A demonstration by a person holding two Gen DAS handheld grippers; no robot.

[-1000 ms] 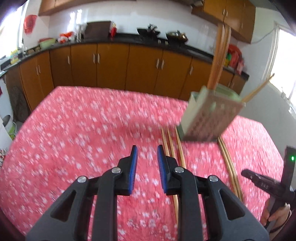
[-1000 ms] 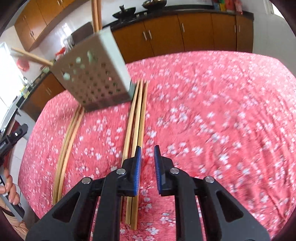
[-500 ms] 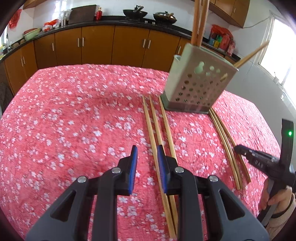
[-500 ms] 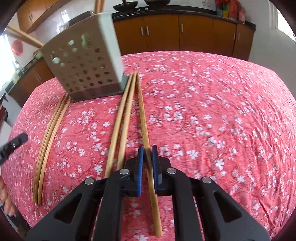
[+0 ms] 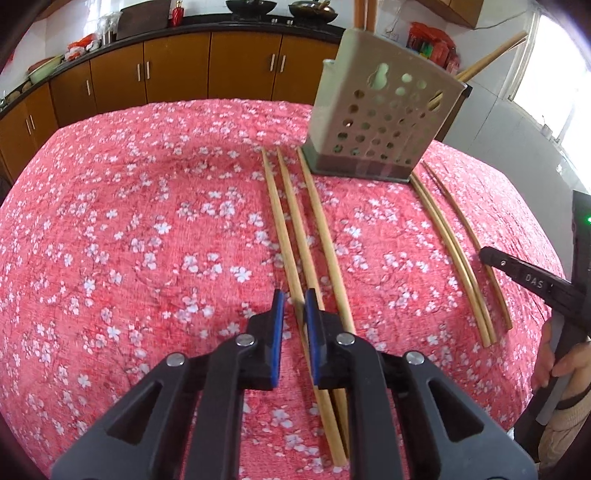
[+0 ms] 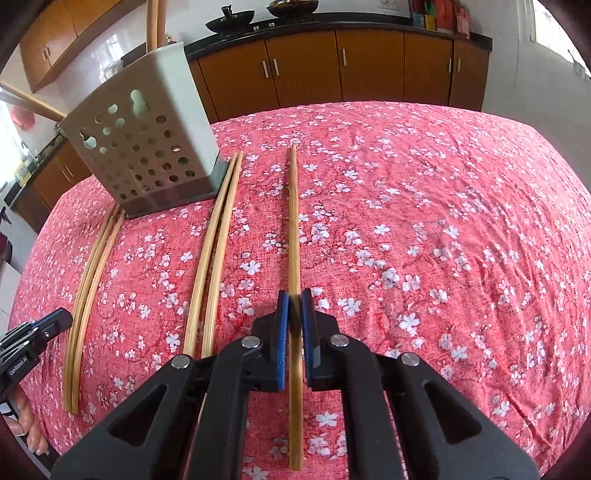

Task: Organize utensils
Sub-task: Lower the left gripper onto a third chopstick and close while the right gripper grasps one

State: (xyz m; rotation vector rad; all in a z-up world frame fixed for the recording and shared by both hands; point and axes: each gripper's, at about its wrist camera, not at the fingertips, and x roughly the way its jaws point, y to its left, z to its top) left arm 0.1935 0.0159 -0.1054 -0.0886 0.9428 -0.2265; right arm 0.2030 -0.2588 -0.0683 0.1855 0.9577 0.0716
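A perforated grey utensil holder (image 5: 384,110) (image 6: 147,147) stands on the red floral cloth with chopsticks sticking out of its top. Three bamboo chopsticks (image 5: 325,229) lie to its left in the left wrist view. My left gripper (image 5: 294,299) is low over them, jaws closing around the leftmost one with a small gap still showing. Right of the holder lie two chopsticks (image 6: 214,240) side by side. My right gripper (image 6: 294,299) is shut on a third chopstick (image 6: 293,221) set apart from that pair. Each gripper shows at the edge of the other's view, the right gripper (image 5: 491,256) and the left gripper (image 6: 55,319).
The cloth-covered table (image 5: 129,240) drops away at its rounded edges. Brown cabinets (image 5: 177,70) under a dark counter with woks (image 6: 225,16) run behind it. A person's hand (image 5: 561,365) grips the right gripper's handle at the right edge.
My left gripper came down over the left chopsticks and its jaws narrowed around one. My right gripper's jaws shut on a chopstick, which now lies apart from the other two.
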